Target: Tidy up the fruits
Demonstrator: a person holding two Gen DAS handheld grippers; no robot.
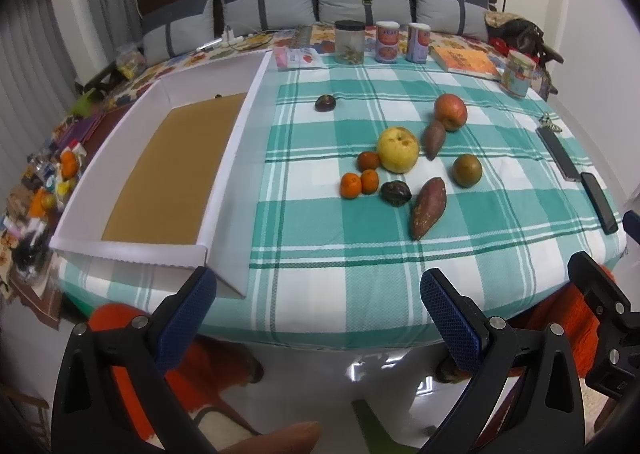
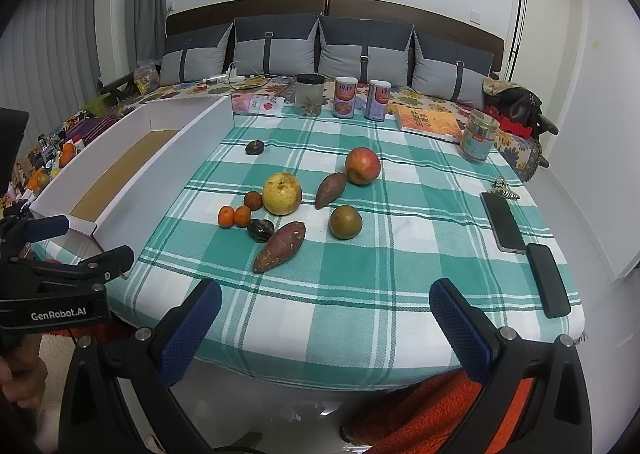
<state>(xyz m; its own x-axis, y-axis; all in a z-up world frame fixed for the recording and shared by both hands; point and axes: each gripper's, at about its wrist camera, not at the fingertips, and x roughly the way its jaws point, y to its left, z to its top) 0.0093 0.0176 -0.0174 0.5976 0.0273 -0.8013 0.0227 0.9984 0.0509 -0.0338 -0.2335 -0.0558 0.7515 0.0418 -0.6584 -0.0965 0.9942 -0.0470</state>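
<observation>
Left wrist view: left gripper (image 1: 316, 286) low at 6 o'clock, fingers spread wide apart, nothing between them, hanging just off the near edge of the table (image 1: 360, 294) with its green-and-white checked cloth. White box (image 1: 228, 174) with a brown cardboard floor at 9 o'clock on the table, nothing inside except a small dark speck at its far end. Fruit grouped around the centre of the cloth: yellow apple (image 1: 398, 149) in the middle; 3 small oranges (image 1: 359, 177) just beside it at 8 o'clock; dark wrinkled fruit (image 1: 395, 193) at 6 o'clock of the apple; large sweet potato (image 1: 429, 207) next to that, pointing toward the near edge. Red apple (image 1: 450, 111) at 1 o'clock of the yellow one, with a small sweet potato (image 1: 434, 138) touching or almost touching it. Brown pear (image 1: 467, 170) at 3 o'clock. Another dark fruit (image 1: 325, 102) alone at 11 o'clock, well apart. Right gripper only partly seen at the right edge — spread cannot be told from here.

Right wrist view: right gripper (image 2: 326, 306) at 6 o'clock, fingers wide apart and holding nothing, above the near edge of the cloth. Same fruit group straight ahead at 12 o'clock. 2 phones (image 2: 503, 220) flat at 3 o'clock. Jars and cans (image 2: 345, 97) lined along the far edge — a book (image 2: 430, 121) beside them.
</observation>
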